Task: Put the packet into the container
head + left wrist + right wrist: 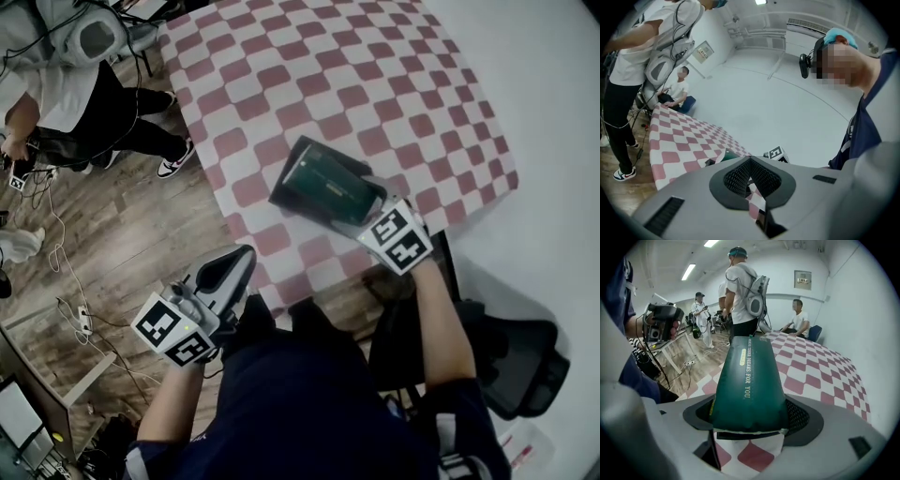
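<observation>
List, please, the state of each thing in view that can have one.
packet: clamped by one end in the right tongs, held out over the cloth.
right tongs: shut on the packet.
left tongs: shut, empty, held off the cloth's near edge.
cloth: spread flat.

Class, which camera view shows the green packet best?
The right gripper view: the green packet fills the frame, clamped in the right hand-held gripper, print legible. The head view shows it small from above; the left gripper view shows only a green sliver.
</observation>
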Demonstrator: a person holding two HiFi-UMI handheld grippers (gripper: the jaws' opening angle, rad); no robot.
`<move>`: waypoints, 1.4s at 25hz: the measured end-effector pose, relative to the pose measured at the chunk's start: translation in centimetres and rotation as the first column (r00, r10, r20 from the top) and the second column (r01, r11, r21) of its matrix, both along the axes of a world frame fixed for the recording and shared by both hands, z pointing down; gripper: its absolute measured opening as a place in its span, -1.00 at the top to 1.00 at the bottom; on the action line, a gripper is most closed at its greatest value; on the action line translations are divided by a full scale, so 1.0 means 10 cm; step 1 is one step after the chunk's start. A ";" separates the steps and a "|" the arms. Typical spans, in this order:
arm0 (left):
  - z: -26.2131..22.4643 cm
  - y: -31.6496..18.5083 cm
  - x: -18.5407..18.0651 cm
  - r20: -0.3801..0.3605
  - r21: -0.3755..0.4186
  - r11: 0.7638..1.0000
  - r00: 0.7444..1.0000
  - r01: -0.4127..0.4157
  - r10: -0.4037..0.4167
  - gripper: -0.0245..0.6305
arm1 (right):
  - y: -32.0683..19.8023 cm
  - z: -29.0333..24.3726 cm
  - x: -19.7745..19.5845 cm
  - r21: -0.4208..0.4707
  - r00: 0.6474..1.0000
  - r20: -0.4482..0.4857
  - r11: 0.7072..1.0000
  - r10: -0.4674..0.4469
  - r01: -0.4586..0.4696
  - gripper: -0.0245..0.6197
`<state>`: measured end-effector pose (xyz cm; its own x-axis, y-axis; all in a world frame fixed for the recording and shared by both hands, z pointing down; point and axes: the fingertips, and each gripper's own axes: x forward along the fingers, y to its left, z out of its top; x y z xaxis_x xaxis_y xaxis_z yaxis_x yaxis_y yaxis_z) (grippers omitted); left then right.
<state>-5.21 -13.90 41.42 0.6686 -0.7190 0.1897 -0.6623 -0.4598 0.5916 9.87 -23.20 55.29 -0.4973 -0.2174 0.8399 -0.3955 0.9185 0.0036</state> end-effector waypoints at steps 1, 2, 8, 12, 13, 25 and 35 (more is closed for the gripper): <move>0.02 0.01 -0.03 -0.001 -0.004 1.000 1.000 0.004 -0.004 0.85 | 0.00 0.07 -0.01 -0.002 0.999 -0.032 1.000 -0.013 0.013 -0.37; 0.04 0.02 -0.06 -0.003 -0.008 1.000 1.000 0.008 -0.008 0.85 | 0.01 0.13 -0.02 -0.001 0.998 -0.062 1.000 -0.027 0.027 -0.37; 0.12 0.07 -0.20 -0.013 -0.019 0.999 1.000 0.026 -0.026 0.85 | 0.02 0.21 -0.13 -0.003 0.986 -0.146 0.997 -0.081 0.082 -0.37; 0.14 0.09 -0.24 -0.023 -0.019 0.999 0.999 0.029 -0.029 0.85 | 0.05 0.31 -0.13 -0.025 0.965 -0.241 0.994 -0.107 0.104 -0.37; 0.15 0.10 -0.25 -0.025 -0.018 0.999 0.999 0.029 -0.030 0.85 | 0.05 0.36 -0.11 -0.033 0.959 -0.261 0.994 -0.110 0.105 -0.37; 0.25 0.17 -0.44 -0.037 -0.033 0.998 0.998 0.045 -0.046 0.85 | -0.03 0.58 -0.13 -0.038 0.909 -0.383 0.986 -0.164 0.162 -0.37; 0.20 0.15 -0.36 -0.036 -0.025 1.000 0.999 0.012 -0.013 0.85 | -0.02 0.44 -0.18 -0.075 0.944 -0.289 0.987 -0.157 0.141 -0.39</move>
<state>-8.79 -12.42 43.46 0.6662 -0.7228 0.1838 -0.6460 -0.4362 0.6264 8.06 -23.38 59.68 -0.2507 -0.1109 0.9617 -0.2429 0.9688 0.0484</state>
